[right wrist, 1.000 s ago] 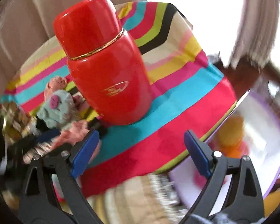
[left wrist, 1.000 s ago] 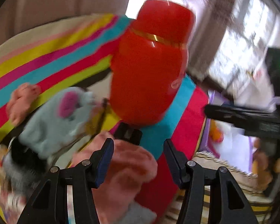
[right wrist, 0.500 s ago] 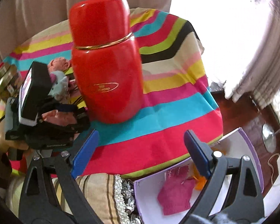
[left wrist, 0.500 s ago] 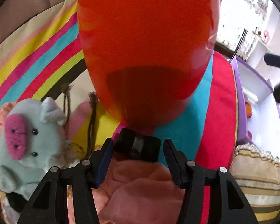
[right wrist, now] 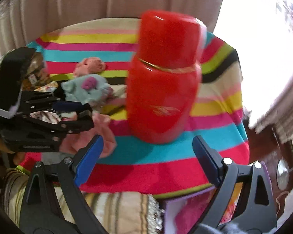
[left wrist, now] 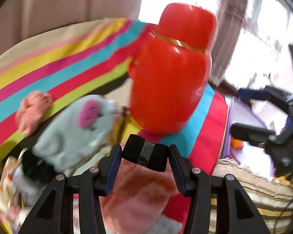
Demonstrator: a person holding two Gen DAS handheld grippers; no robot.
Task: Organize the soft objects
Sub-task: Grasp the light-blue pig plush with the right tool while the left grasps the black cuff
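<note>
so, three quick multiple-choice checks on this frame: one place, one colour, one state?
1. Where does the red flask stand?
A. on the striped cloth
B. inside the purple box
C. on the beige cushion

2. What colour is the snout of the pale blue plush pig?
A. green
B. pink
C. black

3. How does the right gripper stand?
A. shut on the flask
B. shut on the plush pig
C. open, gripping nothing

Answers:
1 A, the flask's base sits on the cloth's turquoise and pink stripes.
2 B, the left wrist view shows a pink patch on the pig's face.
3 C, its blue pads stand wide apart and the flask sits beyond them, untouched.
</note>
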